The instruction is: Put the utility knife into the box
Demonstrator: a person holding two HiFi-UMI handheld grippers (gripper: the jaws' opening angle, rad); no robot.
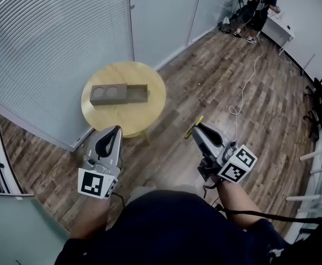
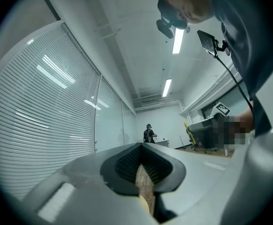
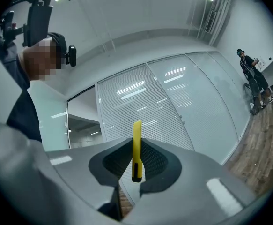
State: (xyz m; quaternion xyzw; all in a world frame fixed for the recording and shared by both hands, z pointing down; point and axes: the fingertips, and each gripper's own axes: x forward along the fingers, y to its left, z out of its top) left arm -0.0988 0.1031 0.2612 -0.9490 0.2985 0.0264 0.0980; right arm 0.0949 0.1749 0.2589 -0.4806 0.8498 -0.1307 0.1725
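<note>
A grey-brown box (image 1: 119, 94) lies on a small round wooden table (image 1: 122, 119) ahead of me; its left part has two round holes and its right part is an open compartment. My right gripper (image 1: 197, 128) is held up over the wood floor, right of the table, shut on a yellow utility knife (image 1: 194, 127). In the right gripper view the utility knife (image 3: 136, 149) stands upright between the pads, its tip sticking out past them. My left gripper (image 1: 115, 131) hangs near the table's front edge, shut with nothing in it; its fingertips (image 2: 141, 146) meet.
A glass wall with blinds (image 1: 50, 43) runs along the left behind the table. A white cable (image 1: 242, 90) trails over the floor. A person (image 1: 260, 7) stands by a white desk (image 1: 279, 27) at the far back. Dark chairs (image 1: 321, 106) stand at the right.
</note>
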